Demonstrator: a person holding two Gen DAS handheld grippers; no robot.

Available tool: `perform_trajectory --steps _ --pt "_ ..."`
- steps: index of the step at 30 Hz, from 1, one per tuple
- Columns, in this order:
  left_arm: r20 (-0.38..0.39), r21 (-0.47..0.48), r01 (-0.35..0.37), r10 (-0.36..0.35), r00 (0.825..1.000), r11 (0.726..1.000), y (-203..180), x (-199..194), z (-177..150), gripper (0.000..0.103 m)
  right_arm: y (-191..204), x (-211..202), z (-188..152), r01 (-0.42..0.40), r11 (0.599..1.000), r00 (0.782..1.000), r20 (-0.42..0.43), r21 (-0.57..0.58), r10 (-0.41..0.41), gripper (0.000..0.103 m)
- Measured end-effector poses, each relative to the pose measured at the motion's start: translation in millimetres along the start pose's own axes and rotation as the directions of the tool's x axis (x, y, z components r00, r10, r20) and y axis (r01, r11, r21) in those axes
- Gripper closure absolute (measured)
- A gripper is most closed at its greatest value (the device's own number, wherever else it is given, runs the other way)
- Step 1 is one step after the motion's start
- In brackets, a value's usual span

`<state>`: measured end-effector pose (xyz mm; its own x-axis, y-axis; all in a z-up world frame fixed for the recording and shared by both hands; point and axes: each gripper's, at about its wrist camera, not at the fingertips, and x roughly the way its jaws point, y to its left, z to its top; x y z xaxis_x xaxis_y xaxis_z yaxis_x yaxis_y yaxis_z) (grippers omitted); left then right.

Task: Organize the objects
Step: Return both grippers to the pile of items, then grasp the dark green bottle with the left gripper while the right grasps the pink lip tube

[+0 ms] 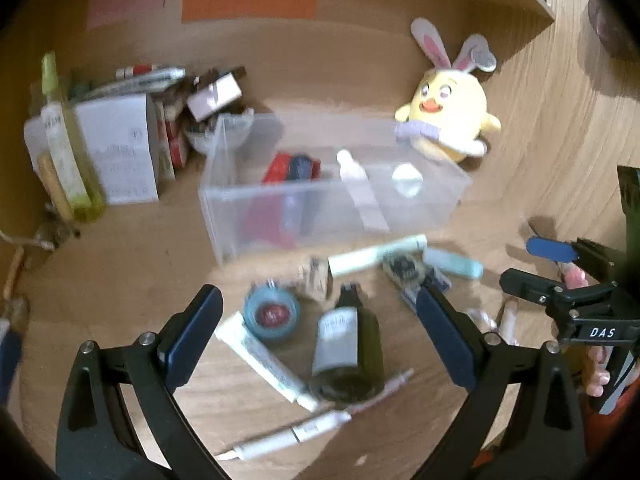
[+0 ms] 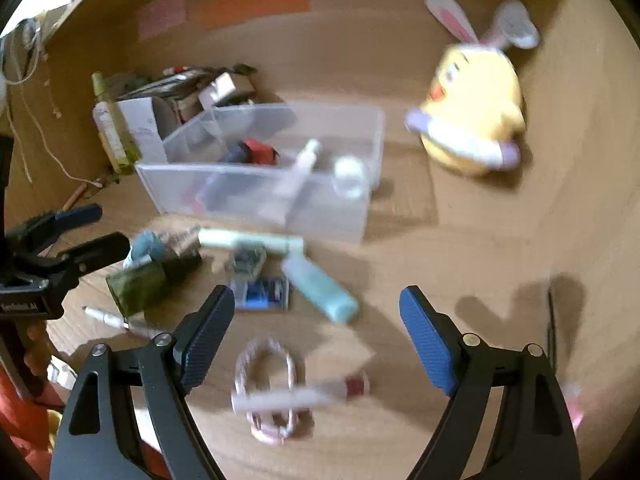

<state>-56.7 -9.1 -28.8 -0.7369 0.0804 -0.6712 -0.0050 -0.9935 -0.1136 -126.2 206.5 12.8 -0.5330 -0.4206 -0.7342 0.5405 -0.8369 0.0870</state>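
Nearest me from the clear bin (image 1: 332, 200), my left tongs (image 1: 320, 320) gape empty over the dark green bottle (image 1: 348, 344) lying in front of it, and my right tongs (image 2: 316, 320) gape empty above the pink cable coil (image 2: 268, 388).

Loose items and clear storage bin on wooden surface

The clear plastic bin (image 1: 332, 200) stands upright and open-topped, holding a red-and-dark item (image 1: 290, 168), a white bottle (image 1: 352, 168) and a white round item (image 1: 407, 178). In front of it lie a dark green bottle (image 1: 348, 344) on its side, a blue round container (image 1: 272, 314), a white tube (image 1: 264, 360), a pale green tube (image 1: 376, 256), a light blue tube (image 2: 320, 288) and a coiled pink cable (image 2: 268, 388).
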Motion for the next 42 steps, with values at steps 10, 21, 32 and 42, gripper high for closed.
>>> perform_trajectory --steps 10,21,32,42 --pt "-0.002 0.024 0.001 -0.001 1.000 1.000 -13.9 3.4 -25.5 0.023 -23.1 4.6 -43.6 -0.078 0.975 0.991 -0.092 0.209 0.099 0.033" --pt "-0.022 -0.001 0.019 -0.019 1.000 1.000 -10.0 14.3 -26.3 0.037 -2.7 26.1 -31.3 -0.108 0.983 0.989 -0.084 0.146 0.121 0.075" --pt "-0.028 -0.011 0.028 -0.029 0.999 1.000 -10.7 22.3 -27.5 0.062 -1.2 38.6 -22.0 -0.094 0.989 0.993 -0.055 0.113 0.101 0.089" --pt "0.037 -0.011 0.060 -0.060 0.998 0.998 -13.8 -2.0 -16.3 0.062 -9.6 3.3 -8.0 -0.120 0.984 0.992 0.055 0.129 0.114 0.089"
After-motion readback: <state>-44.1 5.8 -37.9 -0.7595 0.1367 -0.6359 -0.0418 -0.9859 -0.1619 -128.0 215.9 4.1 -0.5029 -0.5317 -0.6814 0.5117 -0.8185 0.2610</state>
